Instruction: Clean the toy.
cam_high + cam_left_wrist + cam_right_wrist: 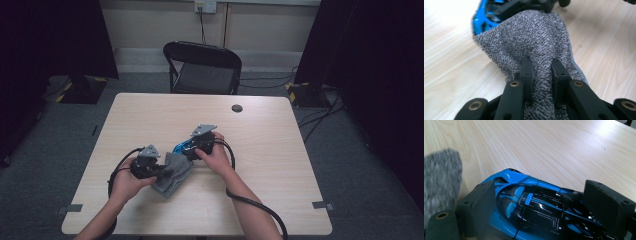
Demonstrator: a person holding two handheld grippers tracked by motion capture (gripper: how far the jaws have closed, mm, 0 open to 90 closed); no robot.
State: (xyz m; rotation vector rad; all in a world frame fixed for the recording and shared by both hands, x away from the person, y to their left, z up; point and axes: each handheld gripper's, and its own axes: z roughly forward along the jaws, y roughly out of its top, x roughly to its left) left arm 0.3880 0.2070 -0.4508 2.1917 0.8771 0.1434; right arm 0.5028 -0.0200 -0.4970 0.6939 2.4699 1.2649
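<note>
A blue and black toy car (531, 205) sits crosswise between the two pads of my right gripper (544, 192), which press on its sides. In the high view this gripper (191, 150) holds the car (179, 148) low over the middle of the table. A grey knitted cloth (536, 37) is pinched between the jaws of my left gripper (540, 65) and drapes forward against the car (480, 17). From above, the cloth (175, 176) lies bunched just right of the left gripper (161, 171), below the car. The cloth's edge (441, 177) shows at the left of the right gripper view.
The light wooden table (280, 150) has a round dark cable hole (237, 108) near its far edge. A black folding chair (202, 67) stands behind the table. Cables trail from both grippers toward the near edge.
</note>
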